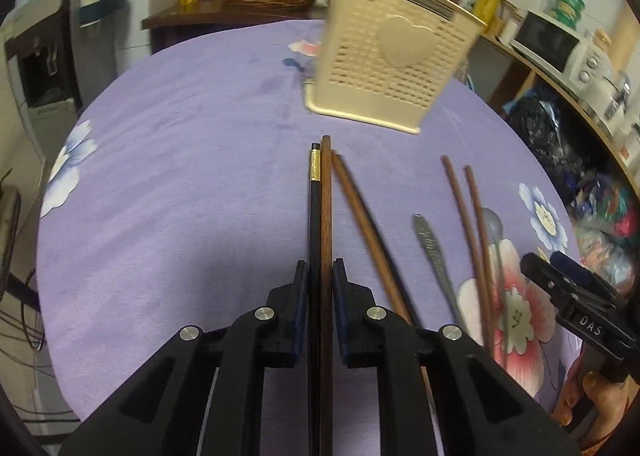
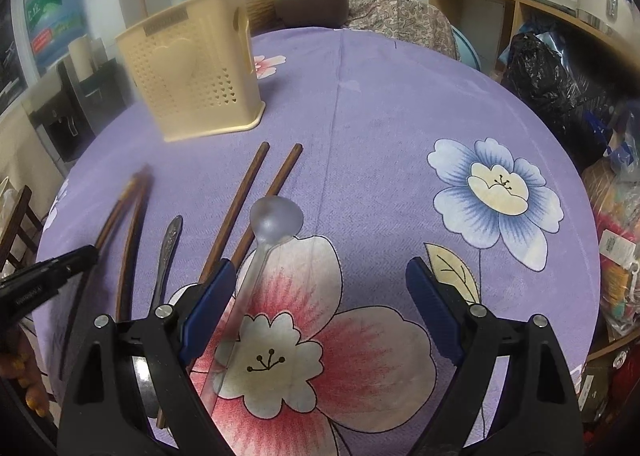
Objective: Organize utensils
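My left tool (image 1: 321, 268) pinches a black chopstick (image 1: 315, 215) and a brown chopstick (image 1: 326, 215) side by side, tips toward the far beige holder (image 1: 392, 63). My right tool (image 2: 320, 284) gapes wide; the clear spoon (image 2: 264, 240) lies just inside its left finger on the table (image 2: 400, 103).

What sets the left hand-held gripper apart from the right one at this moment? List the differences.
The left hand-held gripper is shut on a pair of chopsticks, one black and one brown; the right hand-held gripper is open and holds nothing. The left carries its load above the purple cloth, pointing toward the beige holder; the right hovers beside the clear spoon. Both are black with blue pads.
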A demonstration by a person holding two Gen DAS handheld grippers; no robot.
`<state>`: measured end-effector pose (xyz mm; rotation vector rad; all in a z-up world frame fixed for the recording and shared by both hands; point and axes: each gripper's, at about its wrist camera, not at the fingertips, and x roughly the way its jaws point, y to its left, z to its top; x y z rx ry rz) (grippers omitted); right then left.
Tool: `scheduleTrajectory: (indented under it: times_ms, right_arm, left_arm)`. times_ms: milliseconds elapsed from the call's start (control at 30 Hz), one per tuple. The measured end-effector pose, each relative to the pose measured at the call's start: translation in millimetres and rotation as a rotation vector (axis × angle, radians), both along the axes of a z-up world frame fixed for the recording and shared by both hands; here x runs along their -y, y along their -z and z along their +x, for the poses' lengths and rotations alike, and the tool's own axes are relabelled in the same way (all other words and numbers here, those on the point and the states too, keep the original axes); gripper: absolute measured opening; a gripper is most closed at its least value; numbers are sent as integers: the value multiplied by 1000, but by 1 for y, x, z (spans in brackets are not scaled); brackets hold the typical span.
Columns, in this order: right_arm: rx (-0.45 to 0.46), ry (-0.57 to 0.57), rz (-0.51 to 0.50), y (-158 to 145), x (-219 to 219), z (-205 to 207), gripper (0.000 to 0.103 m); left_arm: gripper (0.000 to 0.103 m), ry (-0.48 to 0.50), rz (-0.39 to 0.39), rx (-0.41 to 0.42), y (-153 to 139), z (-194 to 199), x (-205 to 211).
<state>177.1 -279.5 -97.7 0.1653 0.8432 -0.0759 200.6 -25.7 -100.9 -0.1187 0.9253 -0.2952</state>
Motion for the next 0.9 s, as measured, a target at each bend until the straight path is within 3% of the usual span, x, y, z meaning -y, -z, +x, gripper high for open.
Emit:
scheduleTrajectory:
  times_ms: [233, 300, 367, 667, 900]
  right_arm:
    - [-34, -30, -34, 5, -12, 6, 86]
    - [-48, -38, -59, 7, -18, 9, 86]
    - [-70, -43, -98, 11, -23, 13, 86]
    - [-131, -12, -204, 11, -5, 12, 86]
    - [-134, -10, -49, 15, 25, 8, 86]
  left_arm:
    - [18, -26, 37, -4, 1, 4, -14]
    - [34, -29, 43, 4, -1, 3, -15]
    - [39, -39, 47, 15, -3, 3, -17]
    - [44, -61, 63, 22, -6, 4, -33]
    - [45, -46, 62, 2, -4, 12, -36]
